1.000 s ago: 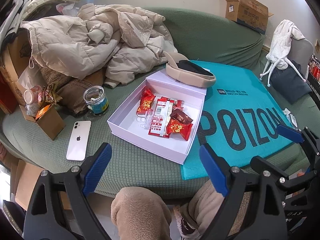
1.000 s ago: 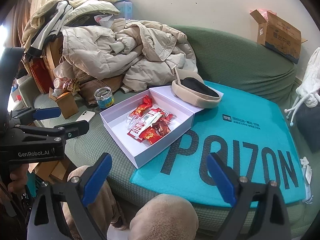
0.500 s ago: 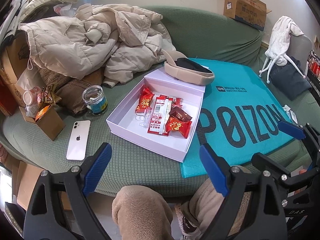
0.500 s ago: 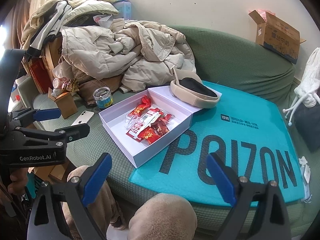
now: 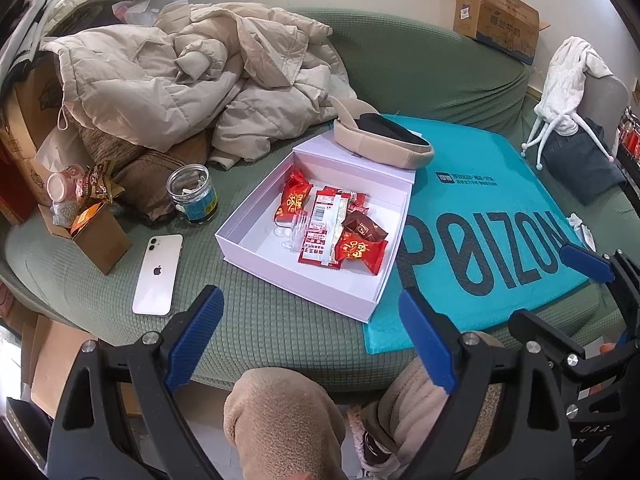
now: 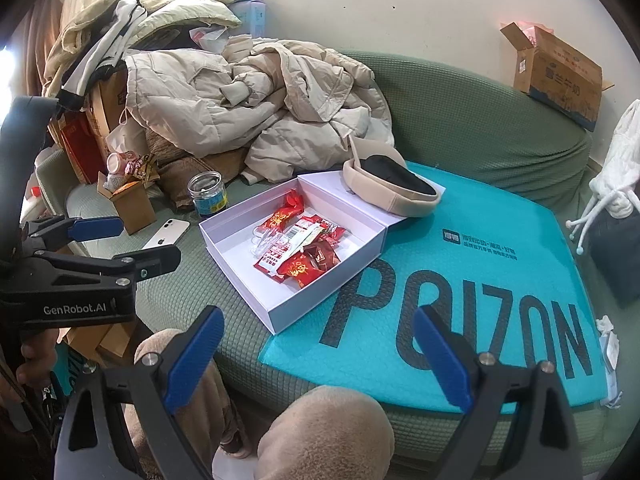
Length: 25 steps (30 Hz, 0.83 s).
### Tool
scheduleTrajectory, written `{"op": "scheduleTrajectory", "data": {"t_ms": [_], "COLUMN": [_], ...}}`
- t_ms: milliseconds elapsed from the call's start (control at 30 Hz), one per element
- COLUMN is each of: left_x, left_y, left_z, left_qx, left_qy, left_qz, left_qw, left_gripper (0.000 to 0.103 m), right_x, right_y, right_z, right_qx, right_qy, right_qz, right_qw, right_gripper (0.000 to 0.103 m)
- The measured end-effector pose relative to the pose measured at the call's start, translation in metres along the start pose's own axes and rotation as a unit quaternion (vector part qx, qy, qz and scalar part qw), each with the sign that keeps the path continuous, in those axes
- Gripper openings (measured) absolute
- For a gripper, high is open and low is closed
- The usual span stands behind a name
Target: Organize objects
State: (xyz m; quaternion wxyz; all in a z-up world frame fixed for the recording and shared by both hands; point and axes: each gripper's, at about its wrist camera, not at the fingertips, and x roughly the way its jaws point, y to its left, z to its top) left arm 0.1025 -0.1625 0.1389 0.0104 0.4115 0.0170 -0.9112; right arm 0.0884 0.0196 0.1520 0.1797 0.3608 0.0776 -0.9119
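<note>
Nothing has moved: both grippers, left [image 5: 310,342] and right [image 6: 316,354], hang wide open, empty, before the white box [image 5: 256,250].

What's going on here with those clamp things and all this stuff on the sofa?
A seated person holds a gripper in each hand over a green sofa. The left gripper and right gripper are both open and hold nothing. In front of them sits an open white box with red snack packets inside, a beige cap on its lid, and a white phone and glass jar beside it. Nothing is being handled.
</note>
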Motion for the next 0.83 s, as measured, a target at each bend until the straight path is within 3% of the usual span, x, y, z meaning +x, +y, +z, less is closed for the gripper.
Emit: {"op": "scheduleTrajectory", "data": {"t_ms": [833], "left_x": [0.016], "left_y": [-0.004], "left_z": [-0.001], "left_qx": [-0.002], "left_qy": [0.005], "left_qz": [0.011], "left_qw": [0.9999], "left_gripper": [0.089], "right_x": [0.027], "right_y": [-0.005], "right_z": [-0.004], "right_qx": [0.003], "right_qy": [0.03], "right_qz": [0.013], "right_qw": [0.999], "right_gripper": [0.096]}}
